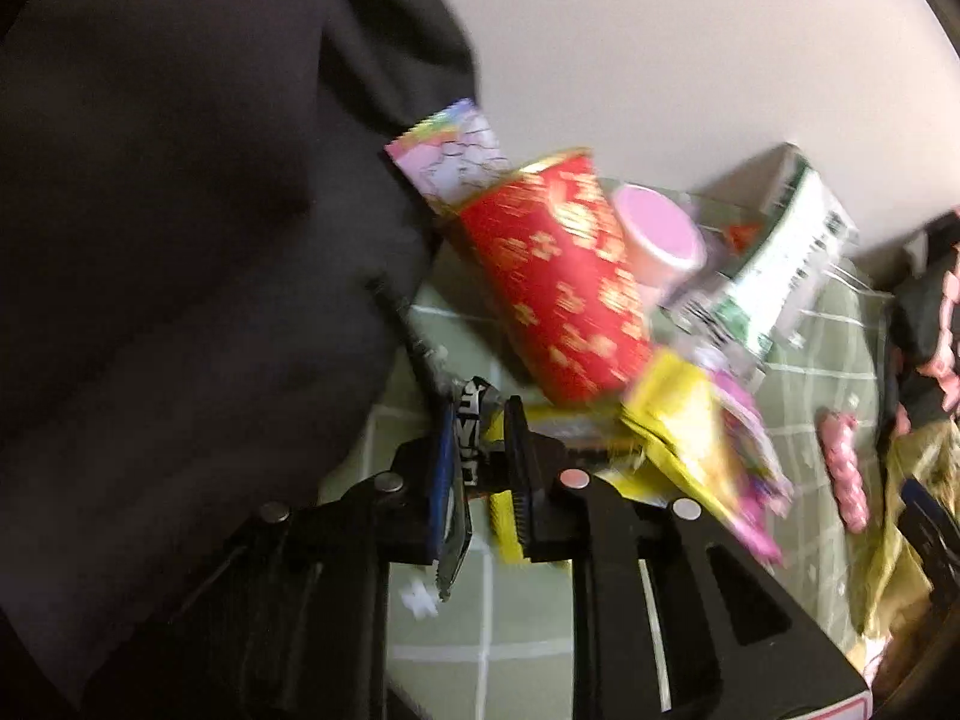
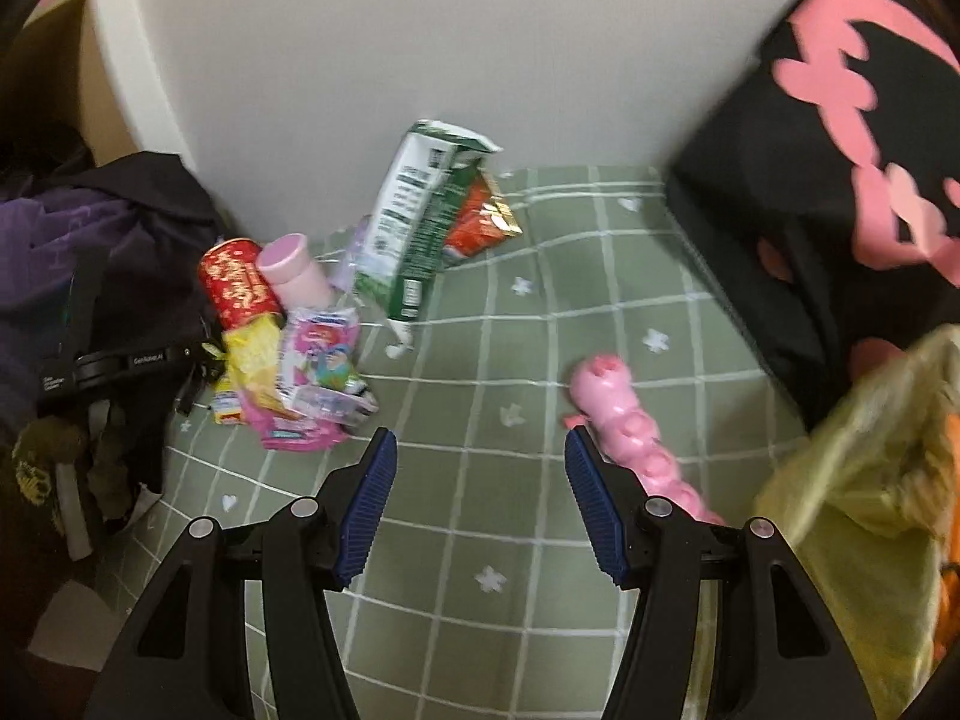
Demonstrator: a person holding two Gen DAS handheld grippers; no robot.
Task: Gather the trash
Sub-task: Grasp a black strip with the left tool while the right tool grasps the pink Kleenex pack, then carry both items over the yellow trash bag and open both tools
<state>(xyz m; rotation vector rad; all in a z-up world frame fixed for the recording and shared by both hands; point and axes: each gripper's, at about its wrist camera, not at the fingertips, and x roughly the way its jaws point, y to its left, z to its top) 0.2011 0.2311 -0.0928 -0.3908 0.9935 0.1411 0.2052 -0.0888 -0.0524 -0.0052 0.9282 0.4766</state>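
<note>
The green checked sheet (image 2: 492, 648) of what looks like a bed carries most of the litter, so the collecting seems to be at an early or middle stage. A yellow-green bag (image 2: 864, 516) sits at the right edge of the right wrist view, likely the place for the trash; what it holds cannot be told.

Largest of what is left, the green-and-white carton (image 2: 414, 222) leans near the wall with a red wrapper (image 2: 480, 222) beside it. A red can (image 2: 237, 288) lies at the left of the pile, touching a pink cup (image 2: 288, 270). Just in front lie a yellow packet (image 2: 255, 366) and a pink packet (image 2: 318, 384), overlapping. Well apart, a pink bumpy tube (image 2: 624, 438) lies by the right finger of the right hand-held gripper (image 2: 480, 504), which hangs wide apart and empty above the sheet.

The left hand-held gripper (image 1: 480, 480) is closed narrowly on a small black-and-white wrapper (image 1: 471, 438), lifted clear at the pile's near edge, beside the can. That piece appears to be the one being collected; everything else awaits pickup.
</note>
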